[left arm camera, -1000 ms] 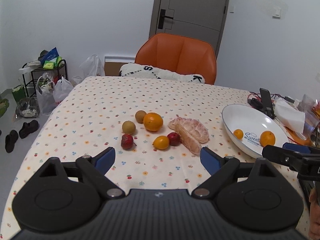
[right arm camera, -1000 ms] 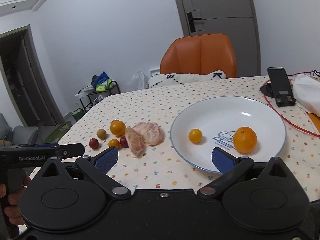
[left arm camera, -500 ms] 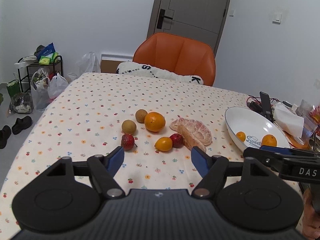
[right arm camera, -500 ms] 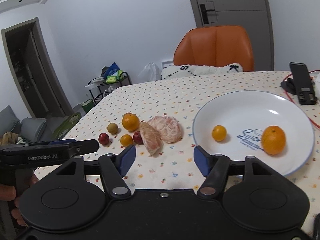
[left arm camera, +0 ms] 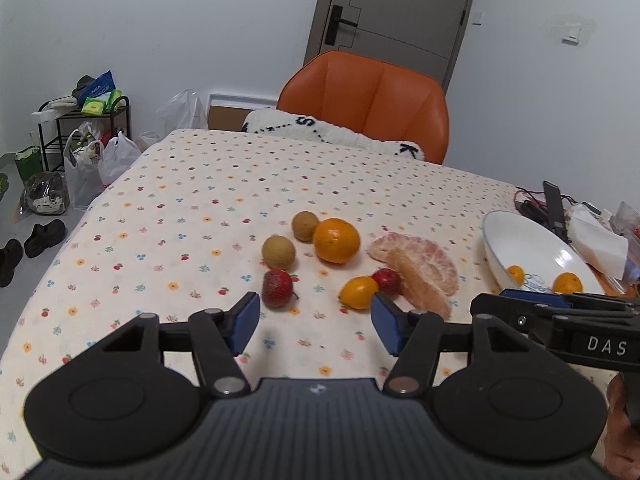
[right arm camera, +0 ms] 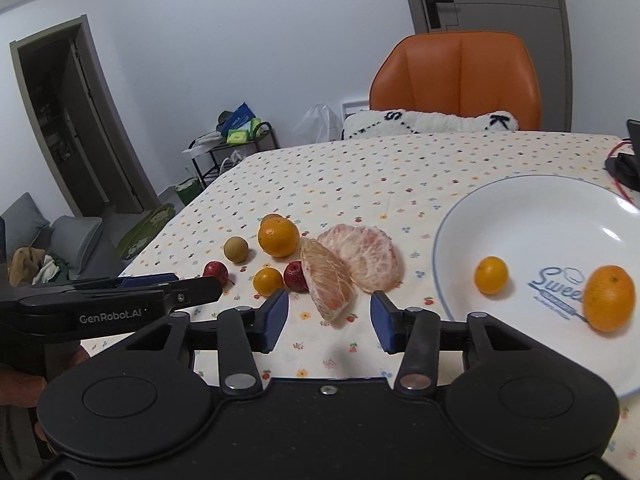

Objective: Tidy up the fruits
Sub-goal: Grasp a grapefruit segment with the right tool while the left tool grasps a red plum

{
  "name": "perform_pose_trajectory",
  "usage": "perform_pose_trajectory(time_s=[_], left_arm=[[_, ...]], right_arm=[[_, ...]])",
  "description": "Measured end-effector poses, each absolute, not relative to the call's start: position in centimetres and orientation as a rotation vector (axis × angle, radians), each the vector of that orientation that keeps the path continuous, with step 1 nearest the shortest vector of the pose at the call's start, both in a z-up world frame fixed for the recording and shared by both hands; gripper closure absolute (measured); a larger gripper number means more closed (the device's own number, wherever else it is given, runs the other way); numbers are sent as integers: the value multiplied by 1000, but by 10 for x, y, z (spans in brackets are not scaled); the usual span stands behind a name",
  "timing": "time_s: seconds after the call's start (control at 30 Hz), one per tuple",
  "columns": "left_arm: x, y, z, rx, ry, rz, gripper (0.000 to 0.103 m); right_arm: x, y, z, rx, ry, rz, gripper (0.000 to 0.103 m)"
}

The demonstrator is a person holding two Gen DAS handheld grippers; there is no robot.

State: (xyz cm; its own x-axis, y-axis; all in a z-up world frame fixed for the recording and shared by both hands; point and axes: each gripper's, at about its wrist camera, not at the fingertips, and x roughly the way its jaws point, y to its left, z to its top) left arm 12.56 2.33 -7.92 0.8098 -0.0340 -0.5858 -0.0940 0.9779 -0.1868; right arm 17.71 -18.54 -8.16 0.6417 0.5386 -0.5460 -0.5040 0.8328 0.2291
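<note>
Table [left arm camera: 208,184], spotted cloth, seen from the near edge; loose fruit in a cluster at mid-table, white plate [right arm camera: 532,208] well to its right

Plate already holds two pieces: an orange [right arm camera: 609,298] and a small citrus [right arm camera: 491,275], apart from each other. Blue script "Swee…" is read on the plate floor, the rest cut off by the orange

Pomelo segments [right arm camera: 352,262], peeled, are the largest loose item and the nearest to the plate. The front wedge lies with its long axis running away from the viewer and slightly left. It sits straight ahead of the right gripper [right arm camera: 329,322], just beyond the fingertips. Right gripper is judged the nearer; both pads are spread, nothing held

Left gripper [left arm camera: 316,322], also spread and empty, is aimed between the red fruit [left arm camera: 277,288] and the yellow fruit [left arm camera: 359,292]; either is within easy reach ahead

Further back: large orange [left arm camera: 336,240], two brown round fruits [left arm camera: 279,252]

Lettering: "GenRobot.AI" on the left tool's side, "DAS" on the right tool's side
</note>
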Motion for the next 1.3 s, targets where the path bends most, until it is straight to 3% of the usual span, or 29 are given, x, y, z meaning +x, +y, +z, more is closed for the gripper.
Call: perform_pose_trajectory(time_s=[0.57, 0.8, 0.87, 0.9, 1.1, 1.3], left_arm=[[154, 47, -97, -253, 657, 54, 61], [157, 53, -100, -275, 647, 62, 79], [157, 56, -100, -289, 647, 69, 83], [156, 56, -99, -294, 647, 71, 83], [148, 54, -95, -296, 636, 76, 83], [138, 45, -87, -282, 615, 66, 83]], right_arm=[[204, -159, -90, 11, 684, 588, 60], [210, -147, -99, -14, 689, 581, 62], [210, -146, -102, -27, 687, 574, 67], [211, -147, -103, -30, 693, 571, 76], [206, -159, -102, 20, 699, 589, 83], [194, -167, -98, 48, 674, 621, 84]])
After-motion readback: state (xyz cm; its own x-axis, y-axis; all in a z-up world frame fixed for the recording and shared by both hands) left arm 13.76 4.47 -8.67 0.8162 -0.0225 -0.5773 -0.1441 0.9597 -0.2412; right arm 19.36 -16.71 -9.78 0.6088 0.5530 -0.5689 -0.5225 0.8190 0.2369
